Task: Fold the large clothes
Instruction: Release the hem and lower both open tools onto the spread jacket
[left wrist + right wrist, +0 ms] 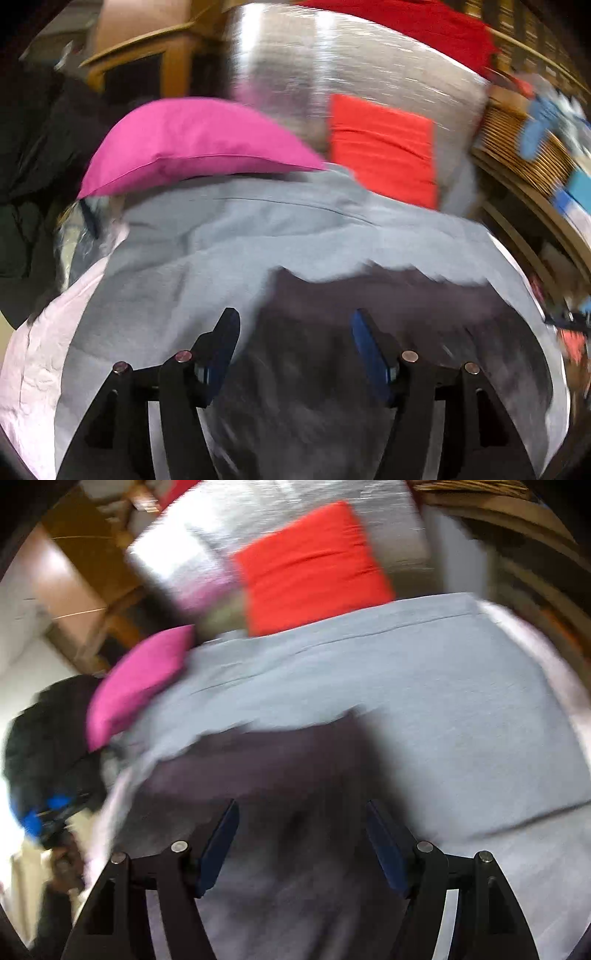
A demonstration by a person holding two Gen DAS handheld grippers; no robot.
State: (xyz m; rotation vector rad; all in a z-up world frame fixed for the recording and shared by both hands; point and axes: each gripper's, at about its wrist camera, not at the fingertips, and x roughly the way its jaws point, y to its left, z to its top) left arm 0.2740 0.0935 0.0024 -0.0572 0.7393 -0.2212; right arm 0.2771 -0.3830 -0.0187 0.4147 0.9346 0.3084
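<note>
A dark purple-grey garment [332,369] [258,760] lies on a larger light grey cloth [240,240] [443,701] that is spread over the bed. My left gripper [293,314] hangs open above the dark garment, and nothing sits between its blue pads. In the right wrist view my right gripper [301,805] is open as well, over the same dark garment near its upper edge, with its pads clear of the fabric. Both views are blurred by motion.
A pink pillow [192,144] [140,679] and a red cushion [384,147] [310,568] lie beyond the grey cloth. White bedding [33,354] shows at the left edge. A black garment heap [37,147] is on the left, and a wicker basket [517,147] on the right.
</note>
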